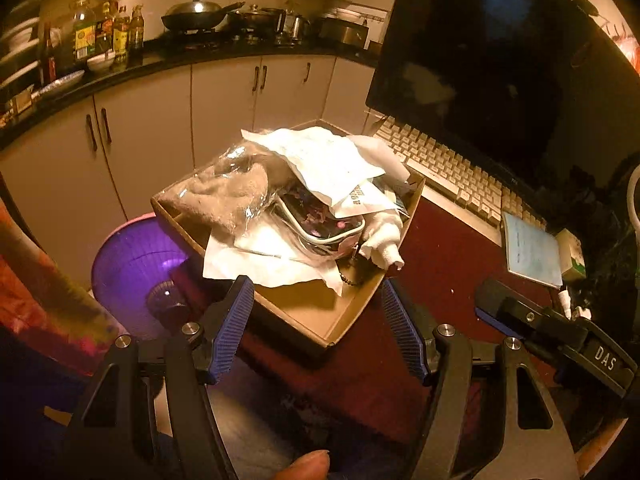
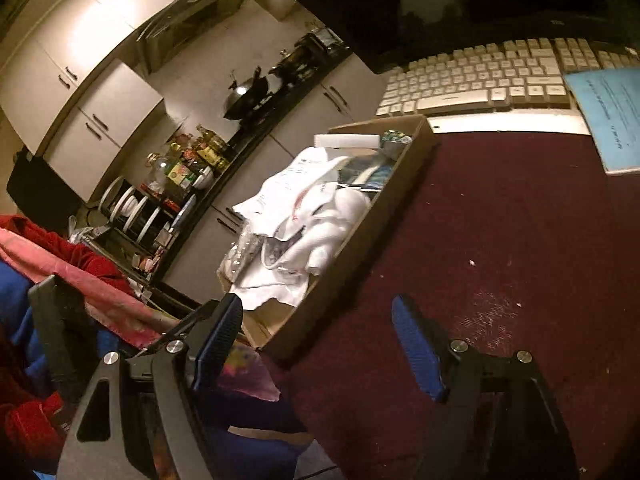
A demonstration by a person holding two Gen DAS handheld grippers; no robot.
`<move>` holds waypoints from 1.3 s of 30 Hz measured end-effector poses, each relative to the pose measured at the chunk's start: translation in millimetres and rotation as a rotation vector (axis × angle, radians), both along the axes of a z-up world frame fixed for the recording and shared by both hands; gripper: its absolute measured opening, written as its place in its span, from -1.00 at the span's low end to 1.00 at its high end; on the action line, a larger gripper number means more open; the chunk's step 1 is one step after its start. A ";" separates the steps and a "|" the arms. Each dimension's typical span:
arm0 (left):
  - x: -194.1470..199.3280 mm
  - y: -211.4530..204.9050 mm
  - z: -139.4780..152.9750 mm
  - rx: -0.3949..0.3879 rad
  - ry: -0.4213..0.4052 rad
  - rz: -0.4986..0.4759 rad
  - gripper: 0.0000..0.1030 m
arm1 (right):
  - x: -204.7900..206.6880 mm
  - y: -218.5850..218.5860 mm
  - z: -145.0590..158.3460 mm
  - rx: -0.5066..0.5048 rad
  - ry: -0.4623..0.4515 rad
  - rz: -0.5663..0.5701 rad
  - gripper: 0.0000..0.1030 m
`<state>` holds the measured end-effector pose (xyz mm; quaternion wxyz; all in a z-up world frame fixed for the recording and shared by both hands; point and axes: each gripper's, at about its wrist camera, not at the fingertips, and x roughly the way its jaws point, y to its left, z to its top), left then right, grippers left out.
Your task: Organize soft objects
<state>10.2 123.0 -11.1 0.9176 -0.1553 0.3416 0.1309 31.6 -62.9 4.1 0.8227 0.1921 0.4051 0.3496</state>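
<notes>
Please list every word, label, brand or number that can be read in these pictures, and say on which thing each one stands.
"DAS": white letters on the right gripper, seen from the left wrist.
Oil bottle: the label is too small to read.
White paper in the cardboard box: printed lines, too blurred to read.
Blue booklet: a printed line, blurred.
Keyboard: key letters not readable.
Monitor: small mark on the lower edge, unreadable.

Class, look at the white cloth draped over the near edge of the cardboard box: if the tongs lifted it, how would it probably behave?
The white cloth looks crumpled and limp, so it would probably sag and trail. It seems light. It touches the pouch in the cardboard box, so it may drag it.
</notes>
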 end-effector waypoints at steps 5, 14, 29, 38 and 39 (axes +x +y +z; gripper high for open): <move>-2.0 -10.1 -0.2 0.049 -0.001 0.008 0.31 | -14.4 -3.4 8.5 -0.080 -0.074 -0.051 0.50; 4.4 -11.9 -8.4 0.068 0.044 0.011 0.31 | -21.5 3.5 7.3 -0.122 -0.094 -0.037 0.50; 5.3 -16.8 -13.7 0.087 0.065 -0.001 0.31 | -21.8 9.1 -0.2 -0.153 -0.078 -0.042 0.50; 6.3 -22.8 -15.4 0.127 0.063 0.010 0.31 | -21.4 7.2 -3.5 -0.159 -0.066 -0.047 0.50; 6.8 -23.4 -16.1 0.124 0.067 0.007 0.31 | -21.5 6.0 -4.0 -0.158 -0.066 -0.051 0.50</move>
